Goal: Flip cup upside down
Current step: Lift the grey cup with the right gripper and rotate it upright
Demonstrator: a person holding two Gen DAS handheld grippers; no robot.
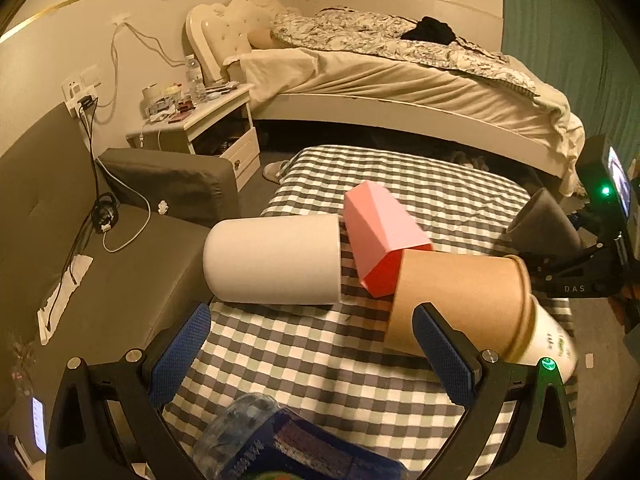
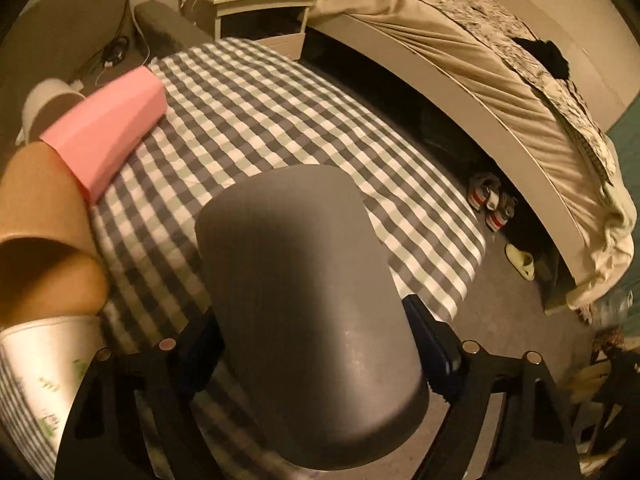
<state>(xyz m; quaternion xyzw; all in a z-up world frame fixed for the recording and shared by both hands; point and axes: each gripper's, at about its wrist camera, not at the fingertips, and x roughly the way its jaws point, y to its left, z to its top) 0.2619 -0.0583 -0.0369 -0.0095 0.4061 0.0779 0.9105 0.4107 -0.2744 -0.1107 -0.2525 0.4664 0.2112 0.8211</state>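
My right gripper (image 2: 316, 344) is shut on a grey cup (image 2: 304, 280) and holds it above the checkered table (image 2: 280, 100), base pointing away from the camera. The grey cup also shows at the right of the left wrist view (image 1: 544, 220). My left gripper (image 1: 312, 344) is open and empty above the table. Ahead of it lie a white cup (image 1: 272, 260), a pink faceted cup (image 1: 380, 236) and a brown paper cup (image 1: 460, 304), all on their sides. A white printed paper cup (image 1: 556, 344) lies by the brown one.
A grey sofa (image 1: 80, 240) stands left of the table, a cluttered nightstand (image 1: 208, 120) behind it, and a bed (image 1: 400, 76) at the back. A plastic bottle (image 1: 240, 440) lies under my left gripper. Shoes (image 2: 492, 204) sit on the floor by the bed.
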